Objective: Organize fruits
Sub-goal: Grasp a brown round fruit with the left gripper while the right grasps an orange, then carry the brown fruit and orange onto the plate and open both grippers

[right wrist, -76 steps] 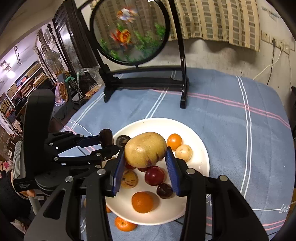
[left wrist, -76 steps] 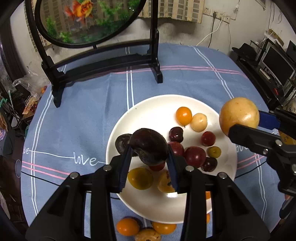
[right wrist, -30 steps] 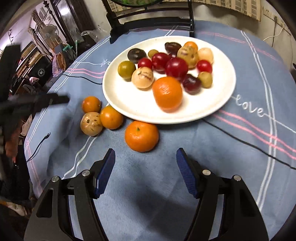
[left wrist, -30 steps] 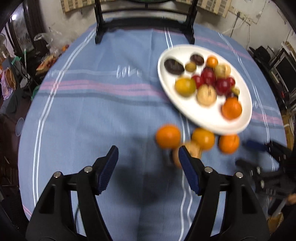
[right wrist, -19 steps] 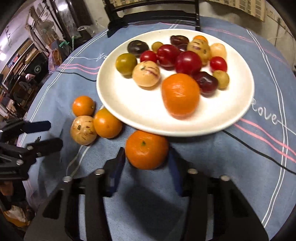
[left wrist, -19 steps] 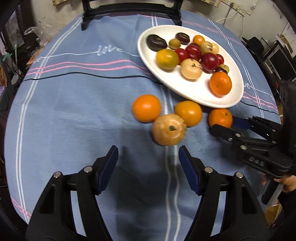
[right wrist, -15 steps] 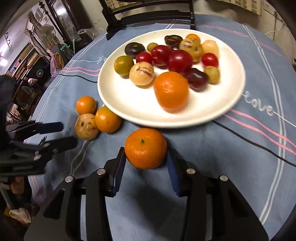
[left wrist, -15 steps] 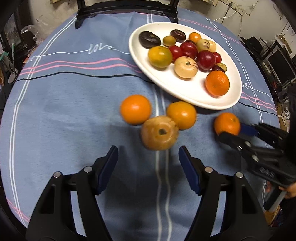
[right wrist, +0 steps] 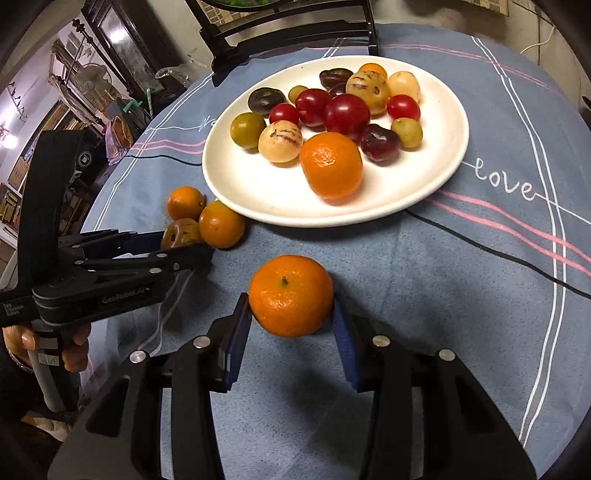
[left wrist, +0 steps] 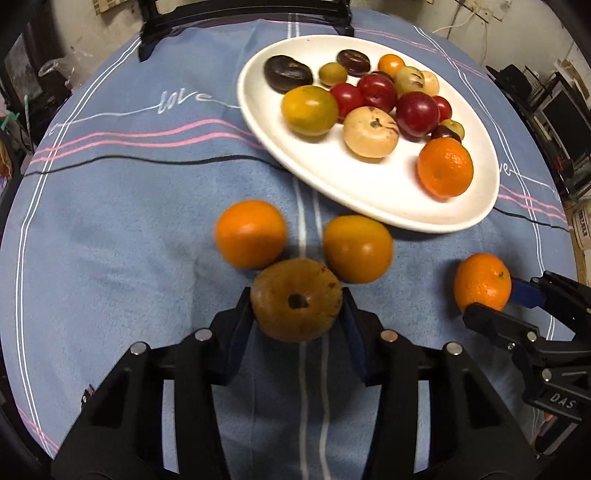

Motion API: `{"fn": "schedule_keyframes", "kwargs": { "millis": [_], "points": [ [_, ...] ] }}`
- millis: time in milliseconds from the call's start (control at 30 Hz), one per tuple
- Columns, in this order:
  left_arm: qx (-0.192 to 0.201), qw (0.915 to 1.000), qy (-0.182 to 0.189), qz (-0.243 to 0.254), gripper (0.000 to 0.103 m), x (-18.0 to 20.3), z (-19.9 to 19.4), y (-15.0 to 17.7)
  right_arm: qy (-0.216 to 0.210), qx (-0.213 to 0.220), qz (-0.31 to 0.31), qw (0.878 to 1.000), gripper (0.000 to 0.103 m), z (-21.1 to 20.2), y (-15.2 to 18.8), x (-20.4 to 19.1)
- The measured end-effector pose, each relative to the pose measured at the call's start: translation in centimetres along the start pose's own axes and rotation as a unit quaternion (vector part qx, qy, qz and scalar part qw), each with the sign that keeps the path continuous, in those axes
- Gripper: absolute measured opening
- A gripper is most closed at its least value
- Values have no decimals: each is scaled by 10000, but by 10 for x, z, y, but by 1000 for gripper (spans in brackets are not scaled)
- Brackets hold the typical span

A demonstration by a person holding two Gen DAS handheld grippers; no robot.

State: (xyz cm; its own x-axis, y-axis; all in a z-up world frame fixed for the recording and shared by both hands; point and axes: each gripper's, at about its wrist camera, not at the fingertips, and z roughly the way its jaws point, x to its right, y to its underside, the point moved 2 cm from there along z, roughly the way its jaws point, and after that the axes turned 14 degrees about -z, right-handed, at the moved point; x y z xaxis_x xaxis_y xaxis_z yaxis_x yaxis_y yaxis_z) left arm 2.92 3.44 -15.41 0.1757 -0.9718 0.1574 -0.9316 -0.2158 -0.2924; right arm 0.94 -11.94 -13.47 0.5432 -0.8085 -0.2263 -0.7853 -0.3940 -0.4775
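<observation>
A white plate (left wrist: 369, 192) on the blue cloth holds several fruits: red, dark, yellow-green, tan and one mandarin (left wrist: 445, 167). In front of it lie two orange fruits (left wrist: 251, 232) (left wrist: 357, 248) and a brown fruit (left wrist: 295, 306). My left gripper (left wrist: 297, 295) points steeply down, and its jaws are closing with the brown fruit between the pads, which touch its sides. A loose mandarin (right wrist: 291, 291) sits on the cloth in my right gripper (right wrist: 290, 302), shut on it. The left gripper (right wrist: 181, 243) also shows in the right wrist view, beside the brown fruit (right wrist: 181, 232).
A black stand (right wrist: 295, 29) rises behind the plate (right wrist: 258, 192). The round table's edge curves close on the left and right. A hand (right wrist: 74, 350) holds the left gripper's handle. Furniture and clutter stand beyond the table.
Both grippers left the plate and came to the loose fruits in front. The right one shut on the mandarin. The left one moved onto the brown fruit and its jaws narrowed around it.
</observation>
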Motion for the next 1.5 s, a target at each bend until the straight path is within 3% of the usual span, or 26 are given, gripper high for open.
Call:
{"fn": "schedule_keyframes", "kwargs": {
  "millis": [400, 633, 833, 967, 1500],
  "points": [
    [373, 9992, 90, 134, 46, 0, -45, 5, -44, 180, -78, 9998, 44, -20, 0, -13],
    [1064, 9930, 184, 483, 47, 30, -92, -24, 77, 869, -232, 9959, 44, -72, -29, -23],
    [1569, 9847, 271, 707, 47, 56, -127, -50, 298, 1638, -367, 9854, 44, -129, -64, -25],
    [1809, 9799, 271, 802, 47, 69, -140, -62, 409, 1882, -436, 9803, 44, -148, -78, -21],
    [1752, 9806, 245, 848, 47, 71, -128, -80, 438, 1831, -353, 9815, 44, -137, -90, -3]
  ]
}}
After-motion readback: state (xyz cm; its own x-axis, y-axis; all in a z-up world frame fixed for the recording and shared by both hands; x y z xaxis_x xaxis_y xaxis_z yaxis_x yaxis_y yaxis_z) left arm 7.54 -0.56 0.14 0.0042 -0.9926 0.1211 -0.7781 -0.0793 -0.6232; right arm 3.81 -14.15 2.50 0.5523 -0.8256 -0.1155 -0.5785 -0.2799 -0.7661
